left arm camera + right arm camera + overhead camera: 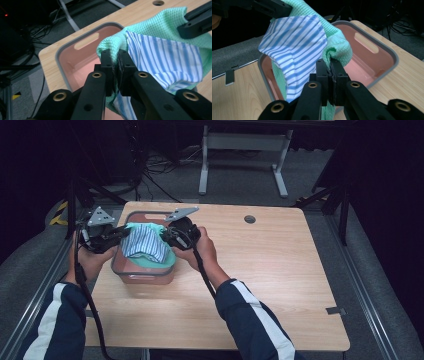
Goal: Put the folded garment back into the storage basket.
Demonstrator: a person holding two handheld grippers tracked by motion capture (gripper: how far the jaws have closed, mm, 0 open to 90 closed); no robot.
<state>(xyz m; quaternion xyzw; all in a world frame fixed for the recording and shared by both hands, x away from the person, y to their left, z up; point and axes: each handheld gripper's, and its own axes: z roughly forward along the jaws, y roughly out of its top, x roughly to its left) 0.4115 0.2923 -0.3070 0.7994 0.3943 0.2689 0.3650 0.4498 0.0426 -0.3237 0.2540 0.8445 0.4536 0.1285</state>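
Clearly both grippers carry the cloths between them, slung over the bin (142,276) that sits near the table's (280,285) left edge toward the far side: the left gripper (121,232) has its jaws pinched tight on a bunched corner of the green waffle cloth (160,27), and the right gripper (165,236) is clamped just as tightly on the opposite corner of the same cloth, with the blue-striped cloth (142,245) draped on top of it between the two. The span of fabric runs left to right across the bin's short width, sagging in the middle so its lower folds hang inside the pink interior – the right gripper view shows fabric dropping past the grey rim. Each gripper is at its own end, so neither hand is nearer; a lowering would, I judge, go straight down into the bin. The table is pale wood, bare elsewhere apart from a cable hole (249,219) near its far edge – beyond it lie grey carpet, trailing cables and a white desk frame (245,150) in a dark room
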